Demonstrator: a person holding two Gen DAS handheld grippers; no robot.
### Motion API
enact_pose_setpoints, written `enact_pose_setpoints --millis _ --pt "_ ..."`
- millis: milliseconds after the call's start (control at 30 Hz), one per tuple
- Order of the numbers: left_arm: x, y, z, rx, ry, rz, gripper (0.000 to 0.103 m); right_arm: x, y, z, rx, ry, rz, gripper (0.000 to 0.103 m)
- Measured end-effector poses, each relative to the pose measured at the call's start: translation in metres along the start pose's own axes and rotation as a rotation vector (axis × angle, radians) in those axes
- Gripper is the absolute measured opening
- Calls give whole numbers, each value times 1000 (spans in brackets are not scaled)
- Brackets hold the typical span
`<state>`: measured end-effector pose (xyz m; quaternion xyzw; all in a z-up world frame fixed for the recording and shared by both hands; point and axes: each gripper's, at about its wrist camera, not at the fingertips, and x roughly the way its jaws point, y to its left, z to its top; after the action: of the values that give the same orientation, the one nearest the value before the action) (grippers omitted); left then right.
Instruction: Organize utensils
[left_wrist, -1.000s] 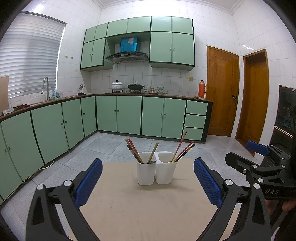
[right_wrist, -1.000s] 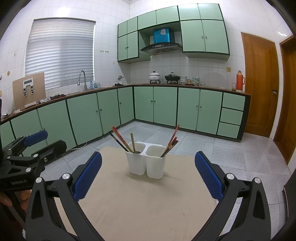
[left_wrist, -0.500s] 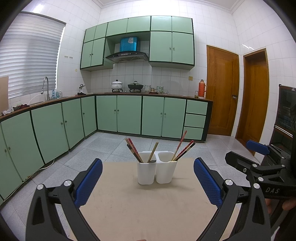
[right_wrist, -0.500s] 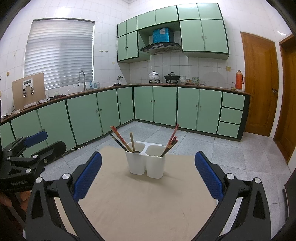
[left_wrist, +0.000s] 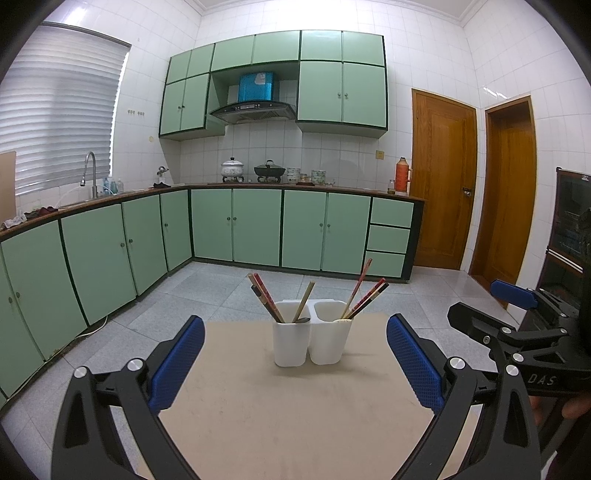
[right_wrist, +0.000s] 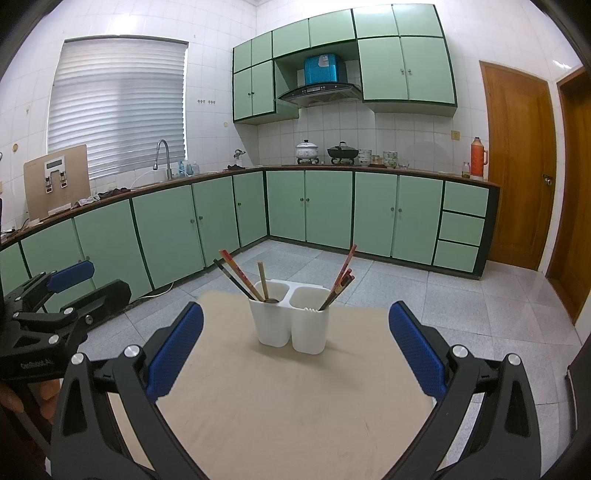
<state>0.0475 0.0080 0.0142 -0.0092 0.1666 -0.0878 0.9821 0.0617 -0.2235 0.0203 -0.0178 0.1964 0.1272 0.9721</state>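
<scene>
A white two-cup utensil holder (left_wrist: 311, 338) stands near the far edge of a beige table (left_wrist: 295, 413); it also shows in the right wrist view (right_wrist: 291, 323). Its left cup holds red and dark chopsticks (left_wrist: 264, 299), a wooden stick and a spoon (left_wrist: 303, 319). Its right cup holds red chopsticks (left_wrist: 364, 295). My left gripper (left_wrist: 295, 363) is open and empty, well short of the holder. My right gripper (right_wrist: 295, 352) is open and empty, also short of it. Each gripper shows at the edge of the other's view: the right (left_wrist: 517, 332), the left (right_wrist: 55, 306).
Green base cabinets (left_wrist: 236, 225) line the left and back walls, with a sink tap (left_wrist: 90, 173), pots (left_wrist: 269, 170) and a red thermos (left_wrist: 401, 175) on the counter. Two wooden doors (left_wrist: 443, 181) are at the right. Grey floor tiles surround the table.
</scene>
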Motion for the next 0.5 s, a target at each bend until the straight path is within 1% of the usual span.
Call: enact_pose_setpoints --millis 500 --pt "0 1 -2 2 2 0 97 0 -1 1 1 0 1 98"
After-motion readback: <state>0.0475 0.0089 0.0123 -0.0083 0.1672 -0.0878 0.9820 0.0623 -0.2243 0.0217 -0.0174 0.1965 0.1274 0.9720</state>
